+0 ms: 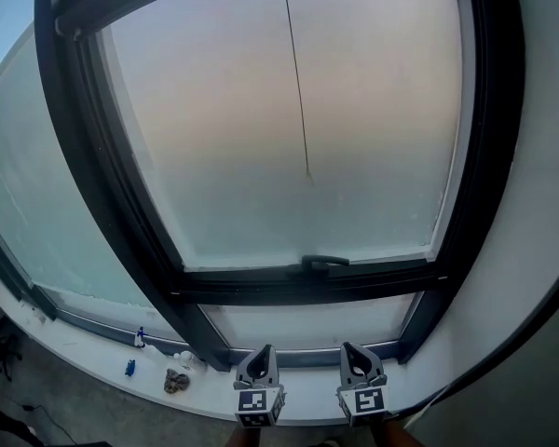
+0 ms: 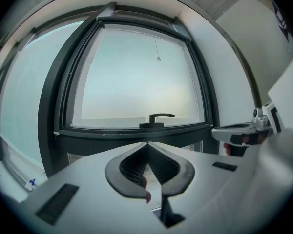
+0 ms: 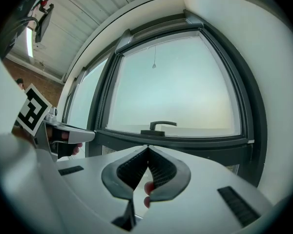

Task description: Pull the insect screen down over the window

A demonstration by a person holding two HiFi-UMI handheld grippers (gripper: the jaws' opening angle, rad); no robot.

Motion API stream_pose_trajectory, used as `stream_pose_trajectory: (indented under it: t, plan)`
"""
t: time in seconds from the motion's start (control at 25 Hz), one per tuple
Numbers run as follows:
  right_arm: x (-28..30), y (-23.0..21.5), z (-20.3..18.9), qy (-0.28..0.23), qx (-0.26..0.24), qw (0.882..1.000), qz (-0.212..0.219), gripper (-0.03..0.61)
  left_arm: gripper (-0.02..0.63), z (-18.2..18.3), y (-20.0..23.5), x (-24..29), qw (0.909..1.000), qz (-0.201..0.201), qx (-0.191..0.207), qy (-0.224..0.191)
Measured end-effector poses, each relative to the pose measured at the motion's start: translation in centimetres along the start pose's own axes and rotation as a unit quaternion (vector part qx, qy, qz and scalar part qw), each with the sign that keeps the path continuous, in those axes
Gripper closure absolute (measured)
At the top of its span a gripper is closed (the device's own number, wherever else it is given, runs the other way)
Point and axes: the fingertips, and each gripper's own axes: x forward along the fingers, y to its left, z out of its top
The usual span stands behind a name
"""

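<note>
A dark-framed window fills the head view, its pane pale and hazy. A thin pull cord hangs down from the top of the frame and ends in a small bead at mid-pane; that bead also shows high up in both gripper views. A dark window handle lies on the lower sash bar. My left gripper and right gripper sit side by side low over the sill, far below the cord. Both are shut with nothing between the jaws.
A white sill runs under the window, with two small blue items and a crumpled brownish lump at its left. A white wall borders the frame on the right. A second pane stands to the left.
</note>
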Motion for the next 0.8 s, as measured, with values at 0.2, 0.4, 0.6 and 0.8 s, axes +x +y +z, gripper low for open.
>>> stream_pose_trajectory:
  t: [0.2,0.4,0.6,0.8]
  plan:
    - [2.1,-1.0,2.2,-0.021,0.001,1.0,-0.009,0.575,0.612,2.7,0.1,2.5,0.9993,-0.01,-0.008,-0.036]
    - [4.5,-1.5,5.0,-0.05,-0.018,0.999,0.008,0.575,0.612,6.2,0.4,4.6,0.9964,-0.032,0.003,-0.078]
    - [7.2,-2.2,10.2,-0.099,-0.058,0.993,0.014,0.575,0.612,11.5,1.4,7.0,0.991,-0.054,0.005,-0.123]
    - [9.3,-4.3,17.0,-0.162,-0.07,0.983,-0.043,0.575,0.612,18.3,0.8,7.8,0.978,-0.091,0.02,-0.187]
